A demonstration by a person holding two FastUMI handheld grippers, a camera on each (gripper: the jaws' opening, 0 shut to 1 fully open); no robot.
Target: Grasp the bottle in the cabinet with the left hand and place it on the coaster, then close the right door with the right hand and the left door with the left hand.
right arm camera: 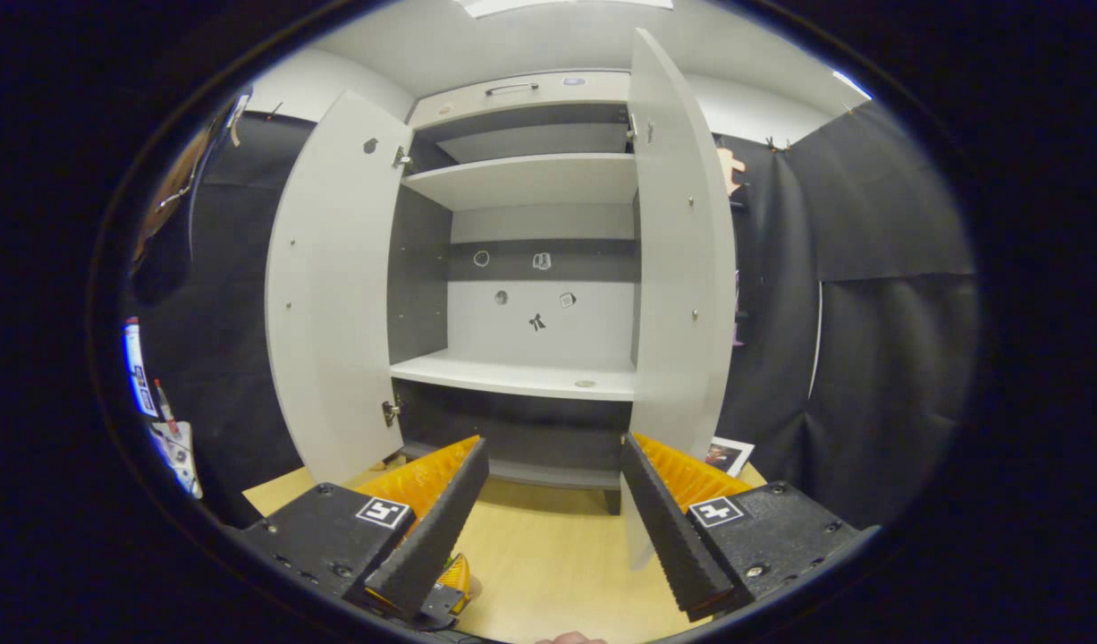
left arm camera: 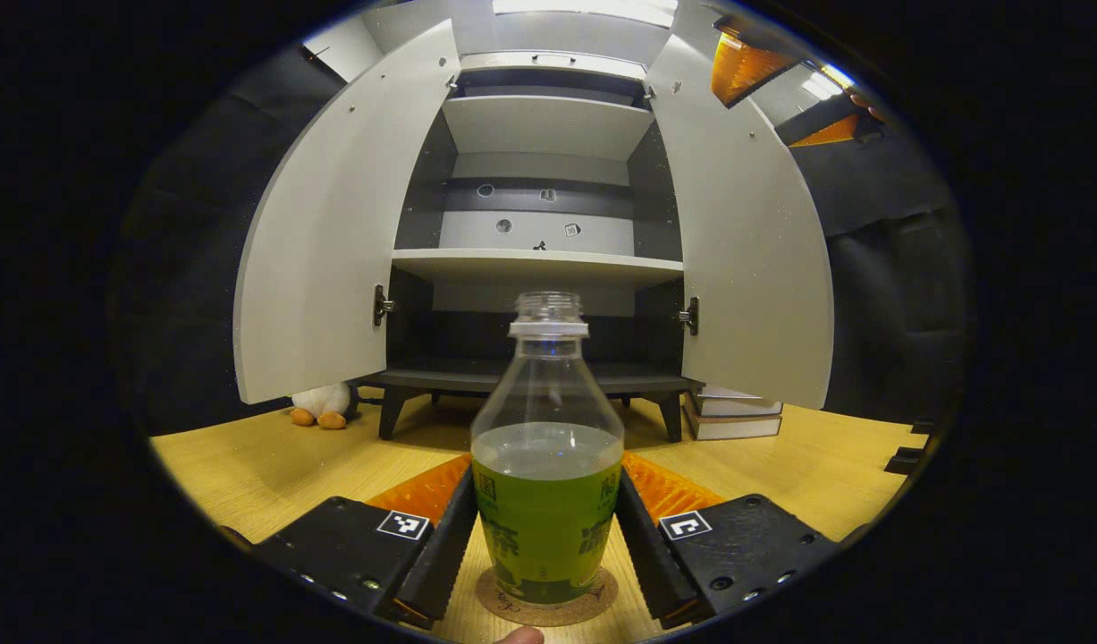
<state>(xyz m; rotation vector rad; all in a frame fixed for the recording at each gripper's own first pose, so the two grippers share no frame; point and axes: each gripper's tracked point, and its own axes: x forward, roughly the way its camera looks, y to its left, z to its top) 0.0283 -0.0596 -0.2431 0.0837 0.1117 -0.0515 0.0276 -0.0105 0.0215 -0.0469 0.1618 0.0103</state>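
Left gripper view puts the bottle (left arm camera: 547, 456) dead centre in front of you, upright, uncapped, its lower half full of green liquid. It stands on the round coaster (left arm camera: 548, 608) at six o'clock, on the wooden table (left arm camera: 244, 465). Your left gripper (left arm camera: 544, 546) has its two fingers on either side of the bottle's labelled lower body, right up against it; you seem to be pinching the bottle, though whether both fingers truly press is hard to tell. Beyond the bottle, at twelve o'clock, the cabinet (left arm camera: 539, 259) stands wide open with bare shelves, its left door (left arm camera: 333, 233) swung out toward nine o'clock and its right door (left arm camera: 745, 241) toward three o'clock. A small plush toy (left arm camera: 323, 404) sits on the table under the left door, and stacked books (left arm camera: 734, 413) lie by the cabinet's foot at four o'clock.

Right gripper view shows your right gripper (right arm camera: 548, 528) spread wide with nothing between its fingers, held above the table and aimed at the cabinet's lower shelf (right arm camera: 521, 376). The right door's edge (right arm camera: 682, 268) stands at one o'clock, just beyond the right finger.
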